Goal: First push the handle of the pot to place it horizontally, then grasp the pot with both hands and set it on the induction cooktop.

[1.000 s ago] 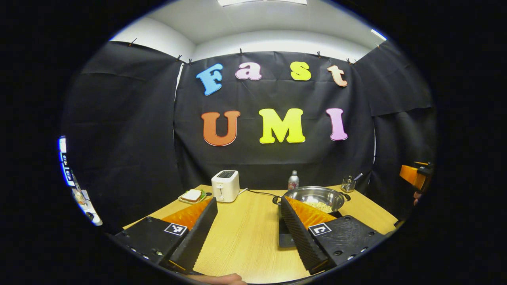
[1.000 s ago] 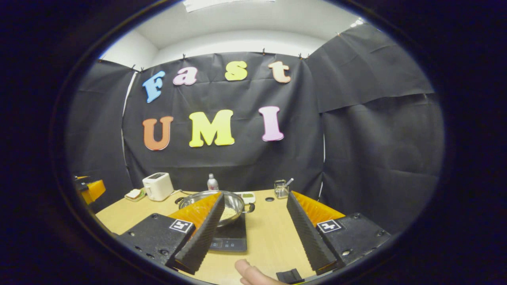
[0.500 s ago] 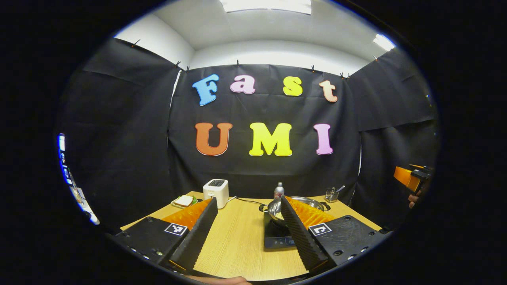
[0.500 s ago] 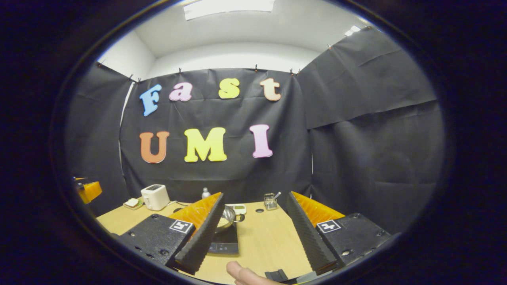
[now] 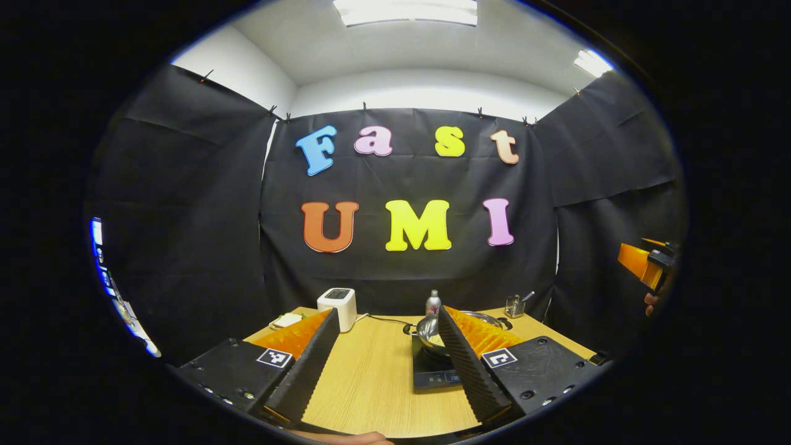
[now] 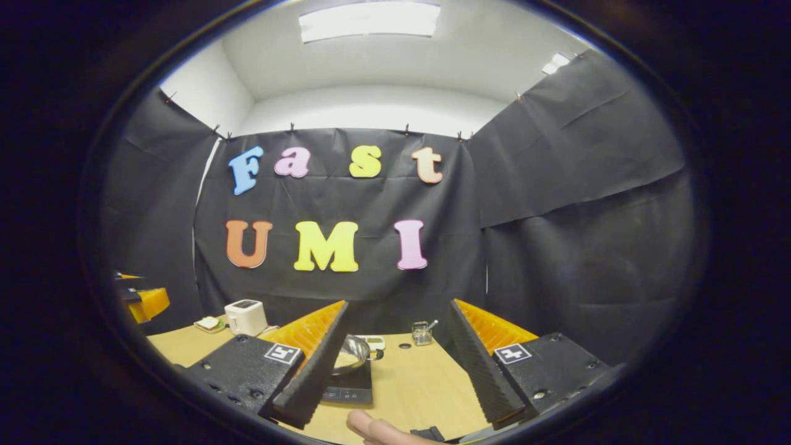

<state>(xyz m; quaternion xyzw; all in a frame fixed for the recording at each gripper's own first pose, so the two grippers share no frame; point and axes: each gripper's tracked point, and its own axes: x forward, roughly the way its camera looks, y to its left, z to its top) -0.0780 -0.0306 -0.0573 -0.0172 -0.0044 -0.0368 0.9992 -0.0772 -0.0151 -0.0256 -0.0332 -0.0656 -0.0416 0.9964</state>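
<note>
The pot (image 5: 460, 322) sat on the cooktop (image 5: 432, 371) on the wooden table (image 5: 377, 377), toaster (image 5: 337, 304) behind. Left gripper (image 5: 388, 361) and right gripper (image 6: 395, 361) hung back, jaws apart.

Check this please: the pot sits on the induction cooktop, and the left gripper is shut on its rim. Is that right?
Not quite. The pot does sit on the induction cooktop, but the left gripper is open, its fingers apart and clear of the pot, as the left gripper view shows.

Light wood bench (image 5: 377, 377): white toaster (image 5: 337, 305), black induction cooktop (image 5: 429, 373) w/ steel pot (image 5: 431, 329), small bottle (image 5: 433, 304), glass cup (image 5: 514, 305).
</note>
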